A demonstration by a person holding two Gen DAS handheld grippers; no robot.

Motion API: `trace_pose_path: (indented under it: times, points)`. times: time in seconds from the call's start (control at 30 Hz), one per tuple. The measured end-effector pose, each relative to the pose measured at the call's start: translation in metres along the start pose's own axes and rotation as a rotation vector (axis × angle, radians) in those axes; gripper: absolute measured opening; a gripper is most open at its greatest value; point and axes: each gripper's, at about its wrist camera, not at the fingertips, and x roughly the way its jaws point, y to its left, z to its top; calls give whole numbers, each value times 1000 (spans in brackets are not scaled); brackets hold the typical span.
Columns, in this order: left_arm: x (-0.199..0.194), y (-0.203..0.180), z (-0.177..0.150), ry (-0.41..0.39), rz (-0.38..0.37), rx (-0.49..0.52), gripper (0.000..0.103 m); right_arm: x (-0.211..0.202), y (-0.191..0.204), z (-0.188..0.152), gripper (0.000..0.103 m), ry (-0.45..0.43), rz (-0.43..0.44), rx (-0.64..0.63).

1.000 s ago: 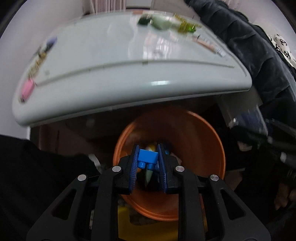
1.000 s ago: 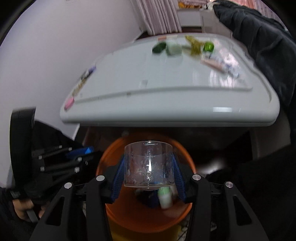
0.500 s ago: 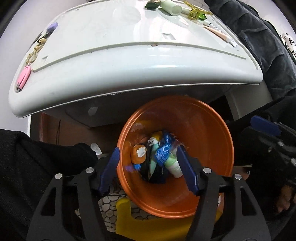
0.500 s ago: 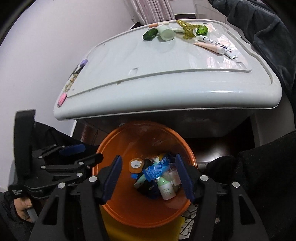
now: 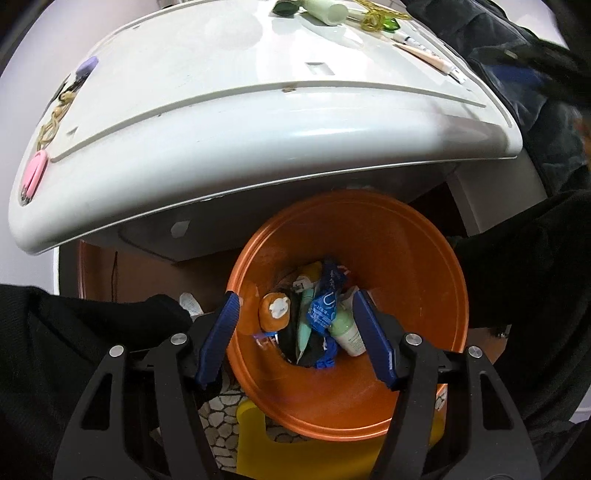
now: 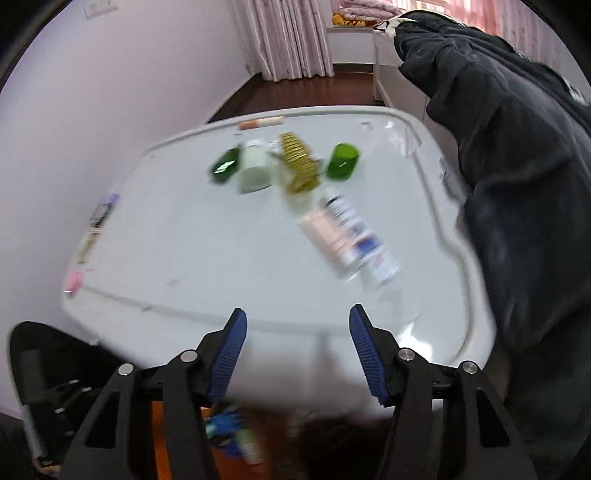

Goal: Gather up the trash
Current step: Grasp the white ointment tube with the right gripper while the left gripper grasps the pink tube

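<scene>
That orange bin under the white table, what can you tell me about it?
The orange bin is a round, open-topped tub that looks like smooth plastic, standing upright partly beneath the white table's edge. Trash is piled at its bottom: a blue wrapper, a pale green bottle and a mint tube. A yellow object shows beside it.

Home bedroom: pink curtains [image 6: 295, 37], folded bedding [image 6: 364, 9], wood floor [image 6: 295, 92].

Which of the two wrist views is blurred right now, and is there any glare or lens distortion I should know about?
Right wrist view: motion-smeared, the tubes and green bottle on the white table streaked, the right gripper itself sharp. Left wrist view: sharp down into the orange bin, a glare band on the table's front edge, fisheye bowing that edge.
</scene>
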Motion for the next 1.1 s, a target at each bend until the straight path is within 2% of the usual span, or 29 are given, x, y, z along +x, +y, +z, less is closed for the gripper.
trace_pose_path:
  times: [0.07, 0.17, 0.27, 0.37, 0.47, 0.57, 0.6, 0.67, 0.73, 0.8, 0.83, 0.87, 0.97, 1.03, 1.1]
  points:
    - [1, -2, 2, -4, -2, 15, 63, 19, -15, 21, 54, 35, 20, -7]
    - [-1, -7, 3, -20, -2, 43, 63, 43, -23, 40, 47, 56, -47, -78]
    - [-3, -12, 4, -41, 0, 76, 63, 57, -38, 59, 46, 54, -29, -34]
    - [-2, -16, 4, -45, -5, 93, 63, 71, -43, 72, 44, 73, -51, -53]
    - [-1, -14, 5, -37, -7, 94, 63, 86, -38, 76, 38, 115, -43, -111]
    - [0, -12, 5, -32, -11, 77, 63, 92, -39, 82, 40, 135, -58, -149]
    - [1, -11, 6, -28, -14, 71, 63, 98, -42, 83, 40, 172, -61, -155]
    - [1, -12, 5, -26, -14, 67, 63, 99, -29, 80, 40, 177, -103, -288]
    - [0, -11, 6, -36, -13, 70, 63, 98, -23, 78, 40, 200, -61, -317]
    - [1, -12, 6, -40, -17, 71, 63, 97, -17, 77, 37, 191, -76, -359]
    - [1, -11, 6, -42, -19, 70, 63, 98, -18, 78, 33, 187, -77, -347]
    - [1, -12, 6, -42, -18, 70, 63, 98, -16, 78, 22, 185, -77, -332]
    - [-2, -11, 6, -53, -14, 66, 63, 95, -4, 71, 22, 188, 17, -228]
    - [-6, -9, 7, -68, -16, 56, 63, 91, 6, 66, 21, 181, 47, -157]
    - [-10, -6, 9, -84, -19, 36, 63, 90, 14, 59, 21, 191, 146, -21]
